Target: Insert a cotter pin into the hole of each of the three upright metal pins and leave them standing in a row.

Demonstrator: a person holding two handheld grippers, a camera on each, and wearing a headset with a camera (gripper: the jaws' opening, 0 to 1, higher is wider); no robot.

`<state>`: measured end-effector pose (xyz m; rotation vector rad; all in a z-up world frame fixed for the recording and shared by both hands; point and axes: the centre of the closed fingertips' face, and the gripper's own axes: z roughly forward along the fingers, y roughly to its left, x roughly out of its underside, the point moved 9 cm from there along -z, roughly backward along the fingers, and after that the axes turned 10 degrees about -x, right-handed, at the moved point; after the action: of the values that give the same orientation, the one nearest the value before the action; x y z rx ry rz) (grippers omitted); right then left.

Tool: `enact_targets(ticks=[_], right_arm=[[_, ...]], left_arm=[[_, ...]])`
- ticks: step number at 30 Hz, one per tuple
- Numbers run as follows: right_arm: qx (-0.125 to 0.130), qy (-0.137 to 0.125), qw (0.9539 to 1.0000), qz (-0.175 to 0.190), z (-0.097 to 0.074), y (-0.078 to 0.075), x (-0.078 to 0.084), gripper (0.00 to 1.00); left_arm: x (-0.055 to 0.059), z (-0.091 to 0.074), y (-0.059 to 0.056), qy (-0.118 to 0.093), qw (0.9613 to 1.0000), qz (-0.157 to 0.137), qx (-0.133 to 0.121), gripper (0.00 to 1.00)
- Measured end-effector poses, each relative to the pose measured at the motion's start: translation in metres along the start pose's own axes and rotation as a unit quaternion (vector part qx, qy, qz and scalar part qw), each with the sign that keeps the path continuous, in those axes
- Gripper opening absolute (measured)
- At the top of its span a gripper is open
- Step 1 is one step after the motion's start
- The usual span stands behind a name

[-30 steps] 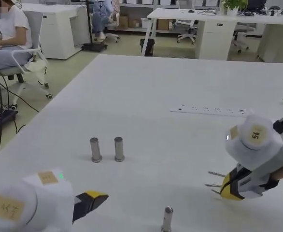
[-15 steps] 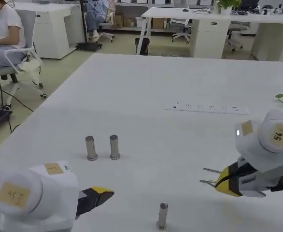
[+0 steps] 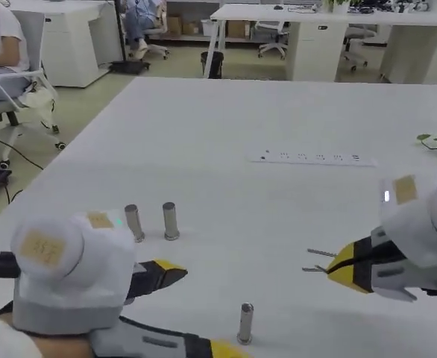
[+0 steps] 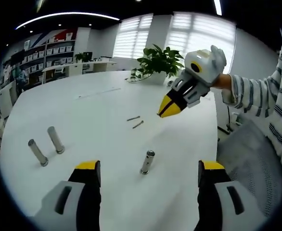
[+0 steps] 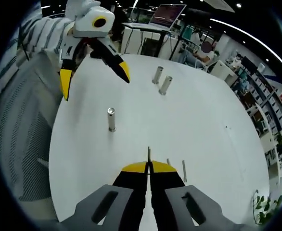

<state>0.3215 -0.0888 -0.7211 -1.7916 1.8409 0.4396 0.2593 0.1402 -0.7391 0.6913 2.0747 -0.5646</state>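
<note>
right gripper (image 5: 149, 166) | clamps cotter pin (image 5: 148, 153) | long axis straight out along jaws

The left tongs (image 3: 203, 309) have moved nearer the lone pin (image 3: 244, 322).

**Left gripper wide open over a lone metal pin**

The left gripper (image 4: 149, 166) holds its yellow-tipped jaws far apart above the white table (image 4: 97, 110). Between them, a little farther off, stands one metal pin (image 4: 147, 162). Two more metal pins (image 4: 46, 146) stand side by side at the left. Two cotter pins (image 4: 135, 121) lie flat near the middle. Above them hovers the right gripper (image 4: 164, 110), jaws together, held by a striped sleeve (image 4: 256, 91). A plant (image 4: 160, 57) stands behind.
</note>
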Motion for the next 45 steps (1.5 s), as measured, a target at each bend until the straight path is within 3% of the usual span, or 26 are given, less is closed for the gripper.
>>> enact_targets(ticks=[9, 18, 20, 33, 37, 42, 45], right_arm=[[0.026, -0.036, 0.999, 0.005, -0.004, 0.014, -0.006, 0.02], [0.045, -0.067, 0.9968, -0.002, -0.009, 0.032, -0.013, 0.02], [0.048, -0.071, 0.9963, -0.003, -0.01, 0.036, -0.014, 0.02], [0.058, -0.1, 0.9933, 0.007, -0.012, 0.055, -0.016, 0.02], [0.057, -0.116, 0.9914, 0.019, -0.011, 0.058, -0.018, 0.02], [0.064, -0.114, 0.9912, 0.014, -0.012, 0.061, -0.019, 0.02], [0.068, -0.113, 0.9913, 0.006, -0.011, 0.062, -0.021, 0.02]], left_arm=[[-0.009, 0.001, 0.003, -0.011, 0.9997, -0.021, 0.005, 0.73], [-0.017, 0.003, -0.001, -0.019, 0.9986, -0.045, 0.02, 0.63], [-0.019, 0.005, -0.003, -0.018, 0.9978, -0.057, 0.028, 0.59], [-0.029, 0.016, -0.015, -0.009, 0.9961, -0.06, 0.063, 0.46], [-0.035, 0.018, -0.017, -0.007, 0.9946, -0.069, 0.077, 0.36], [-0.042, 0.021, -0.022, -0.002, 0.9937, -0.065, 0.091, 0.27], [-0.044, 0.024, -0.027, 0.009, 0.9914, -0.079, 0.105, 0.24]])
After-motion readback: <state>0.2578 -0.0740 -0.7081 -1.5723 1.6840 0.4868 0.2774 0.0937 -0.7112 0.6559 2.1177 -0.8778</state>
